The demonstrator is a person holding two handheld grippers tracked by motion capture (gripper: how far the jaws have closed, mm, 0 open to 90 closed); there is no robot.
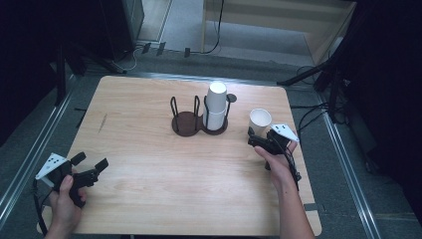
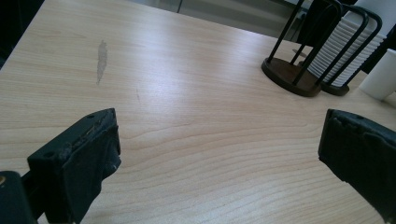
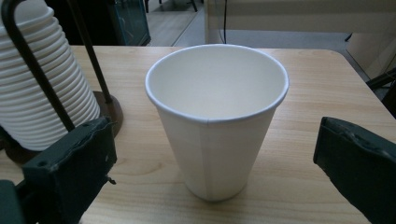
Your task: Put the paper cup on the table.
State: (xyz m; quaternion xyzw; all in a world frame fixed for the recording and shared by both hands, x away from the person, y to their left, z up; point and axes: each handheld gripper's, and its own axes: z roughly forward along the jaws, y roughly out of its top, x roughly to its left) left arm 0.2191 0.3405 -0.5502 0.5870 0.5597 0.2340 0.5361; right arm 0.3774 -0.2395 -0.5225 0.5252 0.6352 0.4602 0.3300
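The paper cup stands upright and empty on the table, just ahead of your right tool, whose jaws are spread wide, clear of its sides. Left of it, the wire holder keeps the cup stack. Your left tool, jaws apart, rests well away.

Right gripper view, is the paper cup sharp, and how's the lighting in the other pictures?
Right gripper view: the paper cup is sharp and evenly lit, the background soft. Left gripper view: a pale sheen crosses the table. High view: the tabletop is bright, its surroundings nearly black.
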